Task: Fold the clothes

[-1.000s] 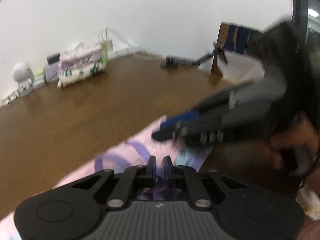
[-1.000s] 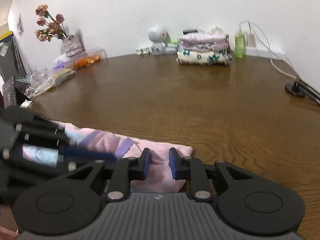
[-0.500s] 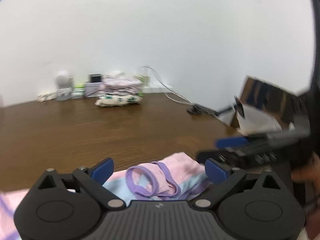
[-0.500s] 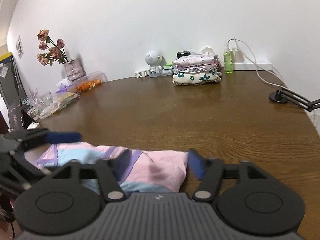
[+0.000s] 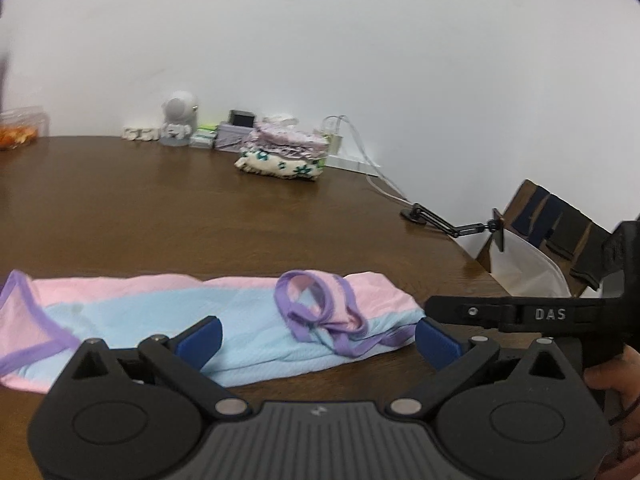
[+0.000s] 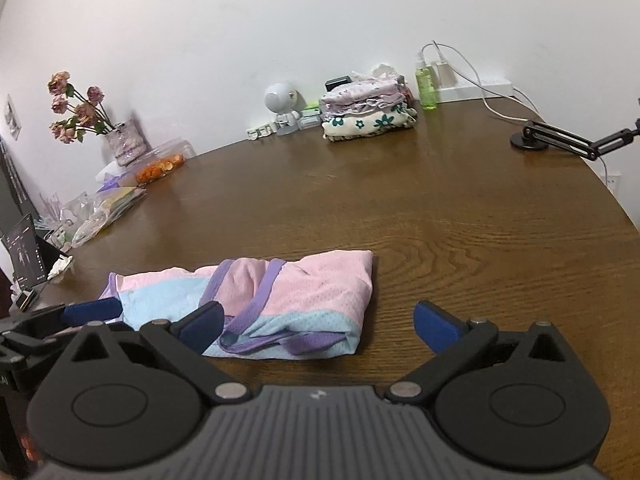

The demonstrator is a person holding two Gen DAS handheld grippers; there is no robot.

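Since a second ago both grippers have gone from nearly closed to spread wide, and the garment has dropped out of them onto the table.

Left wrist view: left gripper has its blue-padded fingers far apart, holding nothing, hovering just above the pink, light-blue and purple-trimmed mesh garment. The garment lies folded in a long strip on the dark brown wooden table, purple straps bunched on top. The right gripper enters from the right edge (a hand visible behind it), its tip just beside the garment's right end.

Right wrist view: right gripper likewise wide apart and empty; left pad overlaps the garment in view, contact not determinable. The left gripper's blue fingertip sits at the garment's left end. Far side of the table: a stack of folded floral clothes, a green bottle, a white round-headed robot figure, a vase of dried pink roses. A black jointed stand at right. Nothing lies between grippers and garment.
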